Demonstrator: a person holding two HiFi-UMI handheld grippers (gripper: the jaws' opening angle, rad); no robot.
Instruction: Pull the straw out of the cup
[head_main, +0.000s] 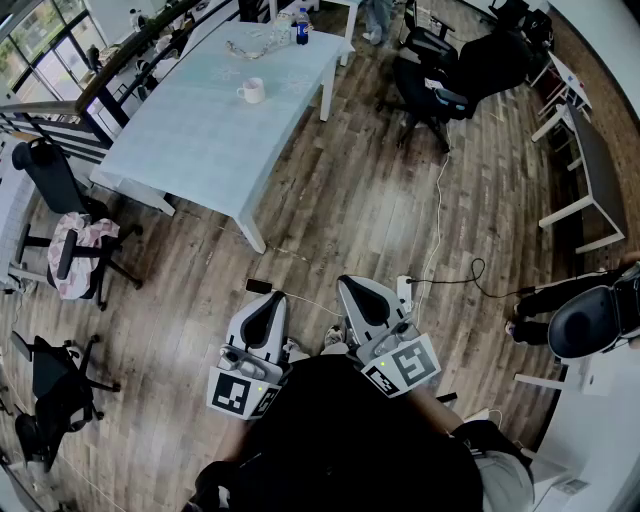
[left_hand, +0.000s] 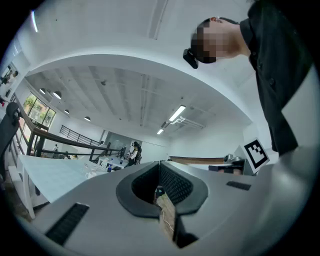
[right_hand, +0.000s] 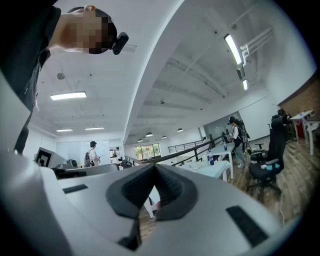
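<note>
One cup (head_main: 252, 91) stands plain in head view only.

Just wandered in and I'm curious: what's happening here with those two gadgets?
A person stands on the wooden floor holding the left gripper and the right gripper close to the body. Both are shut, with nothing between the fingers. The white cup sits on the pale table some way ahead, untouched; no straw can be made out from this far. The job has not yet started.

Open floor (head_main: 360, 215) short of table (head_main: 190, 140)
</note>
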